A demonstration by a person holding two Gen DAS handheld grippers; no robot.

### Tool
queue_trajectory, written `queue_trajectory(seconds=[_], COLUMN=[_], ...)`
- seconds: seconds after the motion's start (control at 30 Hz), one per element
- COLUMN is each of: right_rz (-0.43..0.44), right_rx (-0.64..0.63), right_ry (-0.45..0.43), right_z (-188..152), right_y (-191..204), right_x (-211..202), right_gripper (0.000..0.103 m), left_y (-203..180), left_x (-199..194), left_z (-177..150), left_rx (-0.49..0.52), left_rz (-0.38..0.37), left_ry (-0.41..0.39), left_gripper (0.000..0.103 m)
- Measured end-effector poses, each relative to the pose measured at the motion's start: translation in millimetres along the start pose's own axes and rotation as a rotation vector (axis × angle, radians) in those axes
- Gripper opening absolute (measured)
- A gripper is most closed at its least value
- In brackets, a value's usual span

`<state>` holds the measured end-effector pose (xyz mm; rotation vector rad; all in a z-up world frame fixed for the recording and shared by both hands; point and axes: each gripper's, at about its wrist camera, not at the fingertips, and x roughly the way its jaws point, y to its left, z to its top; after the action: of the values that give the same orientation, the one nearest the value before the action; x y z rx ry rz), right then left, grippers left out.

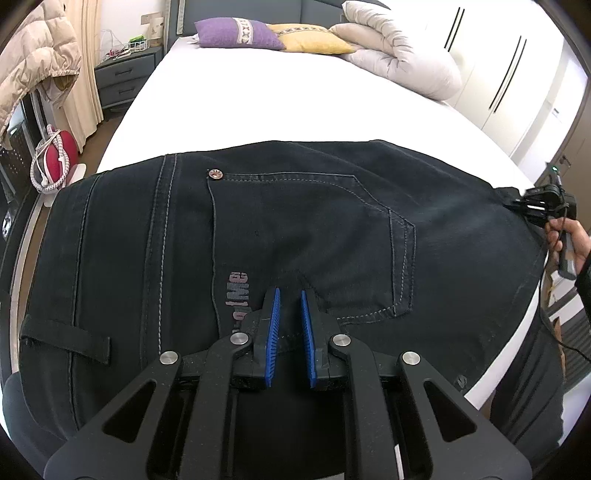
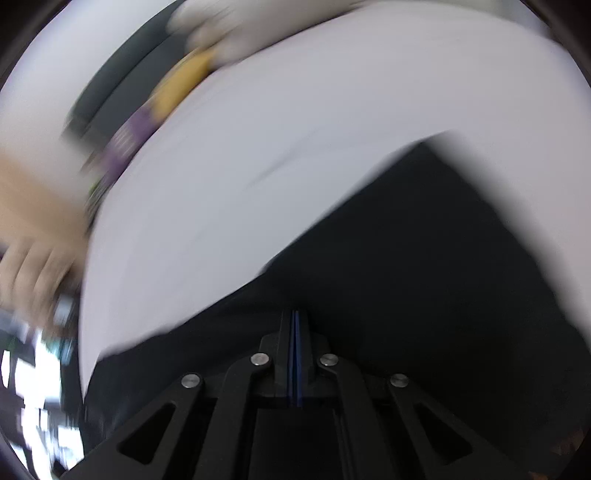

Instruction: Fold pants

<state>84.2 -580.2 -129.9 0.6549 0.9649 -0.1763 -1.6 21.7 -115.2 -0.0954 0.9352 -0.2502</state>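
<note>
Dark denim pants (image 1: 280,229) lie across the near end of a white bed (image 1: 280,96), back pocket and belt loop facing up. My left gripper (image 1: 290,295) hovers over the waistband by the pocket, its blue pads a little apart and empty. My right gripper (image 1: 532,206) shows at the pants' right edge in the left wrist view. In the blurred right wrist view its jaws (image 2: 295,317) are pressed together over the dark fabric (image 2: 424,295); whether cloth is pinched between them I cannot tell.
Purple (image 1: 236,33) and yellow (image 1: 310,38) pillows and a folded duvet (image 1: 399,51) lie at the head of the bed. A nightstand (image 1: 125,74) and hanging coat (image 1: 33,62) stand left. White wardrobe doors (image 1: 509,74) are right.
</note>
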Motion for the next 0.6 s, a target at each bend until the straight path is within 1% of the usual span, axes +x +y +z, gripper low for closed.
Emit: queue_trajectory(seconds=[0.03,0.07,0.1,0.13,0.17,0.2,0.23,0.27,0.3,0.37,0.4,0.43,0.5,0.53,0.6], right_rz=[-0.069,-0.090,-0.013,0.098,0.230,0.369,0.497,0.581,0.710,0.778,0.790,0.786,0.793,0.786,0.793], right_rx=[0.031,0.034,0.029,0.030,0.025,0.002,-0.039,-0.061,-0.069,-0.041,-0.020,-0.011,0.026,0.053,0.091], right_ry=[-0.040,-0.057,-0.045,-0.018,0.023,0.086,0.153,0.201,0.282,0.389,0.488,0.523,0.574,0.594,0.606], right_z=[0.5,-4.7,-13.2,-23.7,-40.1,-65.4,-91.0,-108.2,-141.9,-178.5,-202.8,-212.4,-233.6,-239.2,-241.4], right_y=[-7.0,-5.0,0.9,11.8,26.0,49.2,72.0,84.8,103.8,118.2,124.5,126.5,126.2,127.0,132.3], right_x=[-16.1,-28.0,-42.5,-47.7,-52.4,-55.4,-56.6,-57.1,-57.5,-48.9,-38.1,-33.0,-23.5,-16.9,-4.3], right_gripper=[0.002,0.008,0.009,0.012,0.029,0.054,0.064,0.070,0.070,0.069,0.064,0.062,0.062,0.062,0.062], left_y=[-0.1,-0.4,-0.5,-0.9,-1.4,-1.7,-2.2,-2.1,-1.8,-3.1,-3.6,-4.2,-5.3,-5.2,-3.4], left_x=[-0.5,-2.7,-4.2,-5.5,-7.5,-8.7,-9.3,-10.2,-10.8,-11.2,-11.3,-11.6,-12.2,-12.8,-13.7], left_z=[-0.1,-1.8,-3.1,-4.3,-6.1,-7.1,-7.2,-7.6,-7.8,-8.8,-8.8,-9.6,-11.2,-11.9,-14.0], left_rx=[-0.001,0.000,0.002,0.004,0.007,0.007,0.007,0.004,0.000,-0.003,-0.001,-0.001,-0.006,-0.007,-0.012], left_rz=[-0.001,-0.002,-0.001,0.000,0.003,0.005,0.006,0.006,0.005,0.006,0.008,0.008,0.006,0.004,-0.001], left_ry=[0.001,0.000,-0.001,-0.003,-0.005,-0.007,-0.007,-0.007,-0.008,-0.010,-0.010,-0.011,-0.016,-0.018,-0.022], left_gripper=[0.012,0.012,0.012,0.012,0.012,0.012,0.012,0.012,0.012,0.012,0.012,0.012,0.012,0.012,0.012])
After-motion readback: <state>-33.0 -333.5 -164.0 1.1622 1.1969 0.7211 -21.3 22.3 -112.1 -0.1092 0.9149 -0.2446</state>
